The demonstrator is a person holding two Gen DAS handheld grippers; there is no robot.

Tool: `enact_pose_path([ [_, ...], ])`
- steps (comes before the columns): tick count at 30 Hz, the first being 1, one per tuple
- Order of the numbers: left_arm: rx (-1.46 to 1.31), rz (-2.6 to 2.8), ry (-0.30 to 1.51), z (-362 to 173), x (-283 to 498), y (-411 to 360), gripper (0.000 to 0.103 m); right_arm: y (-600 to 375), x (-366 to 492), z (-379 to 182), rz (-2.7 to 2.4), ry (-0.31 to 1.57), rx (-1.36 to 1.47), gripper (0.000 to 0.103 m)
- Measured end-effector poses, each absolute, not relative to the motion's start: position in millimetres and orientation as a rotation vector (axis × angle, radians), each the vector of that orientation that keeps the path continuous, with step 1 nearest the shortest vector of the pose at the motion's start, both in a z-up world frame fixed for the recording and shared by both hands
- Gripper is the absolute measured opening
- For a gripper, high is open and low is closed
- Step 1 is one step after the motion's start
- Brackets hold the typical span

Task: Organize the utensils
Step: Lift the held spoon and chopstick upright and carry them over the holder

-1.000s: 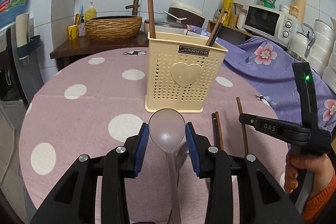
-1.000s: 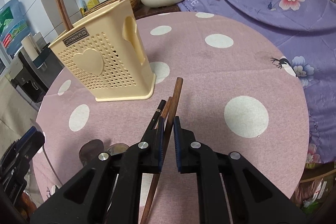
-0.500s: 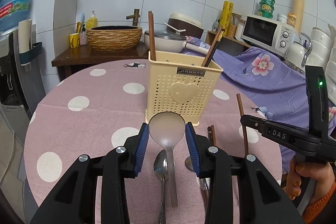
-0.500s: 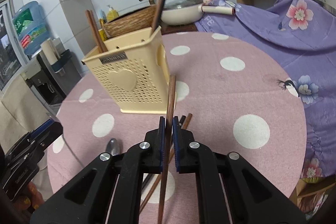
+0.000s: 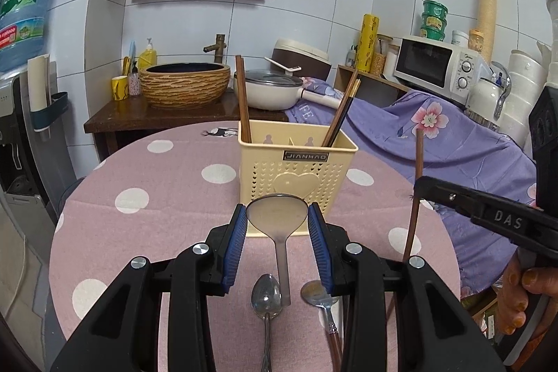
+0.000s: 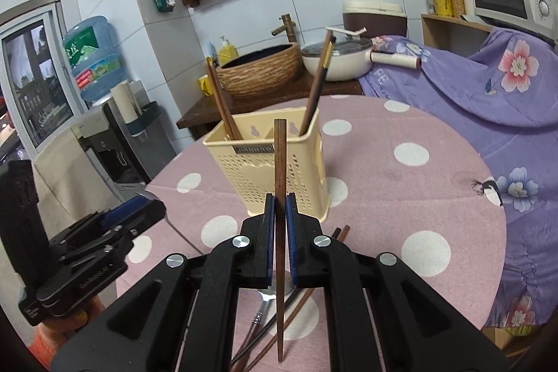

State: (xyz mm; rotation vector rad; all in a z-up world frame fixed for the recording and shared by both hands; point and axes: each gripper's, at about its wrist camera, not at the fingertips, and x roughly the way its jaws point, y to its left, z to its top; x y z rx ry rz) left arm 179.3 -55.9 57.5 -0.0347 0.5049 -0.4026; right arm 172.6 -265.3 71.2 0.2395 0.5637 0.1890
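Observation:
A cream perforated utensil holder (image 5: 296,173) (image 6: 272,169) stands on the pink polka-dot table (image 5: 146,183) with brown chopsticks (image 5: 243,100) standing in it. My left gripper (image 5: 277,218) is shut on the bowl of a metal serving spoon (image 5: 277,215), held above the table just in front of the holder. My right gripper (image 6: 280,208) is shut on a brown chopstick (image 6: 280,162), held upright in the air in front of the holder; that gripper and chopstick (image 5: 415,190) show at the right of the left wrist view.
Two spoons (image 5: 266,295) (image 5: 319,293) and loose chopsticks (image 6: 296,298) lie on the table below the grippers. Behind the table are a woven basin (image 5: 185,86), a white pot (image 5: 268,89), a microwave (image 5: 436,68) and a purple floral cloth (image 5: 453,142).
Both grippers have risen from the table. The left lifted the serving spoon clear of the spoons below. The right lifted one chopstick and tilted it upright.

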Motion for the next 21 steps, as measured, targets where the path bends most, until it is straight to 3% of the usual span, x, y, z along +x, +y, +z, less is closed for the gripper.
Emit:
enact_pose_path([
  [8,-0.032,-0.428,0.463,92.9,188.4,-58.9,0.035,-262.2,173.1,125.0,0.243,0.464,0.225,0.007],
  [21,-0.026,-0.438,0.289,200.1,239.2,-78.4,0.035,-256.8,228.4,233.3,0.192,0.234,0.194,0.007],
])
